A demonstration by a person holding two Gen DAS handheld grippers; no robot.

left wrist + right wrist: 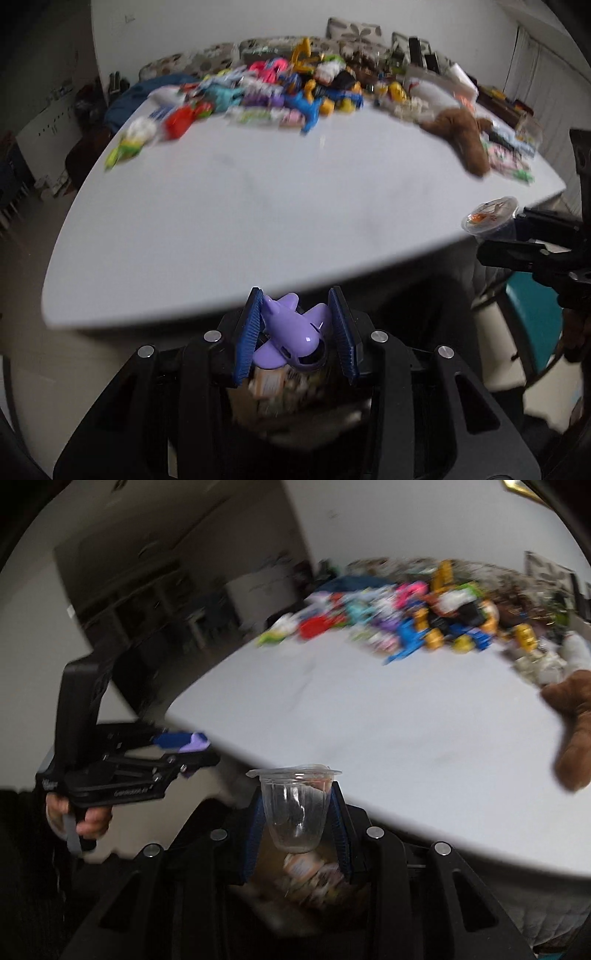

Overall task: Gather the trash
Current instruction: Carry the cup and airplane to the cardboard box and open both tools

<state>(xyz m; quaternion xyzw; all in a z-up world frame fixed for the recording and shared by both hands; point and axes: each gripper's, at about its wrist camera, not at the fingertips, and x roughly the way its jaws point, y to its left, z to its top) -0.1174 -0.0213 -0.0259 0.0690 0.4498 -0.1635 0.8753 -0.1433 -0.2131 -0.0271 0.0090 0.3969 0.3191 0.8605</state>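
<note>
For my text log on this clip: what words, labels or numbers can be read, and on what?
None can be read for certain.
Left hand-held gripper, body side: pale lettering, too blurred.
Clear plastic cup, lid: orange print, unreadable.
Packets in the pile on the white table: print too blurred.

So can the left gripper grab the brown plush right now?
Probably not: the left gripper is already shut on a purple toy plane, off the table's near edge. The brown plush lies far across the table.
</note>
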